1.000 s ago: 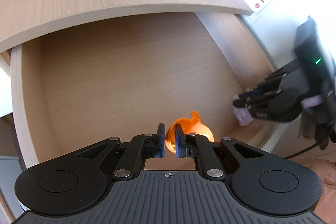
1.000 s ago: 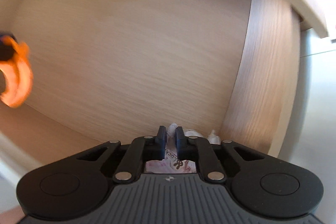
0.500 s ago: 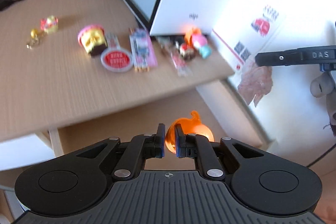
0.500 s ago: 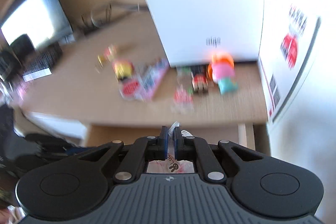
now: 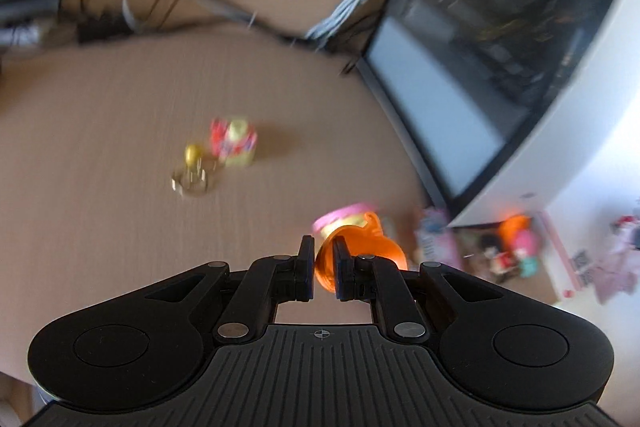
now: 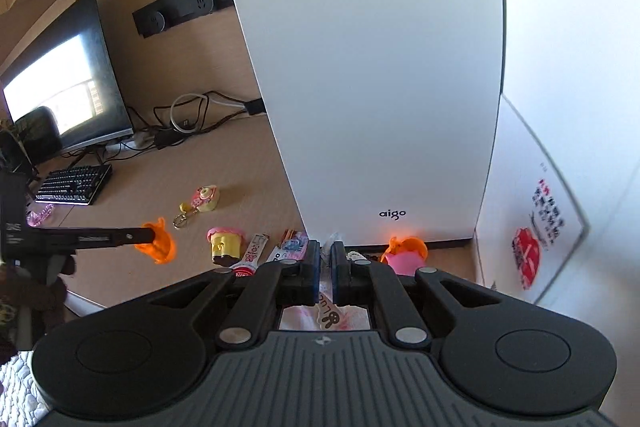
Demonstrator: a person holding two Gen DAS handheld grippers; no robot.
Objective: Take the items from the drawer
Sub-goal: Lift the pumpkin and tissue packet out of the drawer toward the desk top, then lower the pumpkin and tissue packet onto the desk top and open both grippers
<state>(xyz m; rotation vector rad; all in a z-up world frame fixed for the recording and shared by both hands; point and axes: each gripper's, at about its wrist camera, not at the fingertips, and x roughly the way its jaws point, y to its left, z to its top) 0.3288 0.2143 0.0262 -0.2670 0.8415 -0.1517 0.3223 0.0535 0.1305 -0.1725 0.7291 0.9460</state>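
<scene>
Left wrist view: an orange plastic toy (image 5: 360, 259) is pinched between the closed fingers of the left gripper (image 5: 322, 269), held above the wooden desk (image 5: 100, 147) w/ a keychain charm (image 5: 228, 147) lying farther back, blurred. Right wrist view: a pink packet (image 6: 326, 315) w/ a bunny print is clamped in the right gripper (image 6: 325, 271), carried over the desk edge near a white PC case (image 6: 372, 67); the toy is also seen at left, off the desk surface.
</scene>
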